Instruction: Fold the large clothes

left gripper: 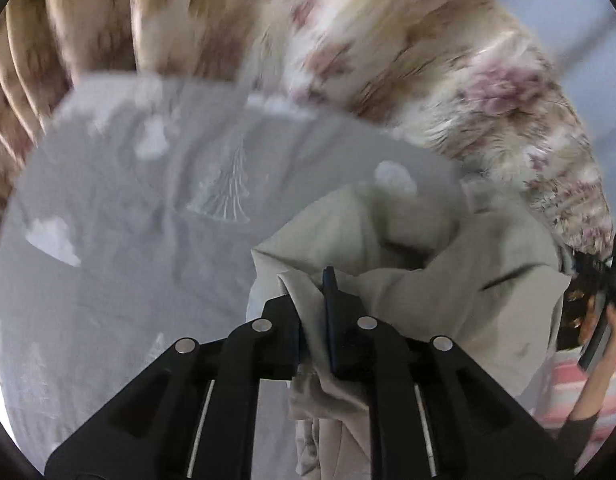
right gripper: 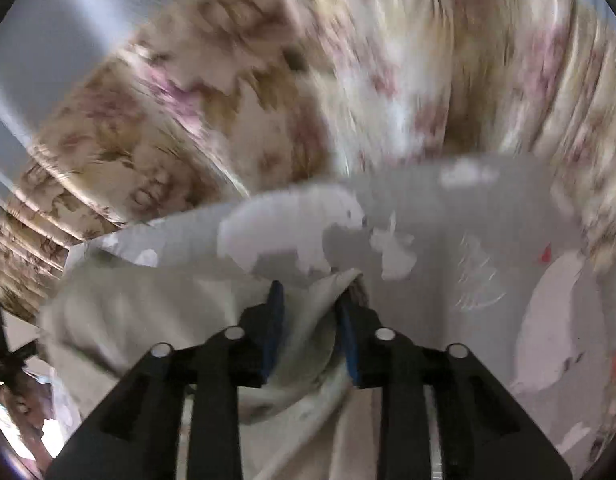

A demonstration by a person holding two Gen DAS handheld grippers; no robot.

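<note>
Beige garment [left gripper: 420, 280] bunches between both clenched grippers (left [left gripper: 314, 300], right [right gripper: 310, 312]); uneven pinches risk slipping onto the bedsheet [left gripper: 127, 220].

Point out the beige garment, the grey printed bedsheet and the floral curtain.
beige garment [left gripper: 408, 280]: left wrist view, bunched middle.
grey printed bedsheet [left gripper: 127, 240]: left wrist view, bare flat area.
floral curtain [right gripper: 167, 132]: right wrist view, a hanging fold.

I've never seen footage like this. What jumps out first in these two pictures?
Black fingers low in each view pinch a pale beige garment, the left gripper and right gripper each shut on a bunch of it. Below lies a grey sheet printed with white animals, such as a polar bear. Flowered curtains fill the top, blurred.
</note>
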